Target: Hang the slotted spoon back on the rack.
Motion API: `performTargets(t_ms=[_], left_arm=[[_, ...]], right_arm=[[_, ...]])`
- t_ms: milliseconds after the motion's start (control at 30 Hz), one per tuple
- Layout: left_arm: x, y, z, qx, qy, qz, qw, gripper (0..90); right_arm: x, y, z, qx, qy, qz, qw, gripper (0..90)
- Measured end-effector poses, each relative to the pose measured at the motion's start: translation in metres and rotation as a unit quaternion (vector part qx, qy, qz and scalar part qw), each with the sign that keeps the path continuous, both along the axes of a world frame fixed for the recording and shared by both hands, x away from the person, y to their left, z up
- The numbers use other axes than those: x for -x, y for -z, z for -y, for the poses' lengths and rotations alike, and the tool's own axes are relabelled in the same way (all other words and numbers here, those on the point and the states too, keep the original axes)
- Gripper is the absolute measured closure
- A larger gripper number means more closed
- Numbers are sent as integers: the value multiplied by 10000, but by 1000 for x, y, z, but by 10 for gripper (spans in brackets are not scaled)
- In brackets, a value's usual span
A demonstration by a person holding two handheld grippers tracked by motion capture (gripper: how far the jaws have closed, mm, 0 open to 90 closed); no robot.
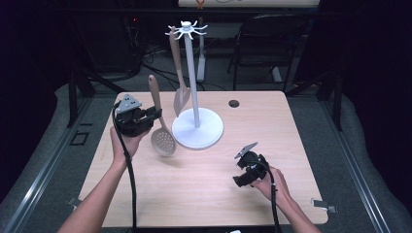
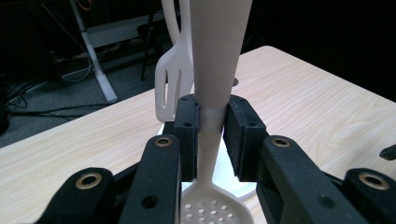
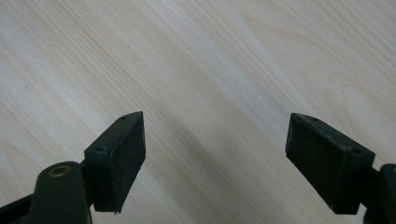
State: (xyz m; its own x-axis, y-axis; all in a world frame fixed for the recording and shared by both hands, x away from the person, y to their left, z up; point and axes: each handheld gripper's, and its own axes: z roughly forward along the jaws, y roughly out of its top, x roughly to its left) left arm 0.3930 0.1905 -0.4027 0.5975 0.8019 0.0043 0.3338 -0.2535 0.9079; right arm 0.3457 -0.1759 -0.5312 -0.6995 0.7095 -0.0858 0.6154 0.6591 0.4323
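A pale wooden tabletop (image 1: 204,170) is lying under dim light. The right gripper (image 3: 215,154) is idling over bare wood, jaws standing wide and empty. The left gripper (image 2: 210,135) is clamping the skimmer (image 1: 163,138) by its handle, long axis upright, perforated bowl hanging below the jaws. Just beyond them the white rack (image 1: 197,128) is standing, a spatula (image 1: 180,94) hanging from its top hooks, above the jaws.

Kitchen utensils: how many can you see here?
2. A slotted turner hangs from the white stand's top hooks. A perforated spoon is gripped by its handle in the left claw, beside the stand.
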Motion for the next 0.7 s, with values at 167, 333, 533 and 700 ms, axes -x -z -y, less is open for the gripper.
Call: performTargets(t_ms=[167, 333, 533, 700], left_arm=[[-6, -7, 5, -77, 74, -29, 9999, 756], [-11, -17, 9, -165, 123, -15, 9998, 757], [-15, -27, 14, -212, 149, -5, 9997, 756], [-19, -34, 18, -256, 158, -7, 9995, 756]], right_arm=[[0, 0, -1, -57, -10, -1, 10000, 199], [0, 0, 0, -17, -10, 21, 10000, 199], [0, 0, -1, -97, -2, -3, 10000, 199], [0, 0, -1, -63, -6, 10, 10000, 199]])
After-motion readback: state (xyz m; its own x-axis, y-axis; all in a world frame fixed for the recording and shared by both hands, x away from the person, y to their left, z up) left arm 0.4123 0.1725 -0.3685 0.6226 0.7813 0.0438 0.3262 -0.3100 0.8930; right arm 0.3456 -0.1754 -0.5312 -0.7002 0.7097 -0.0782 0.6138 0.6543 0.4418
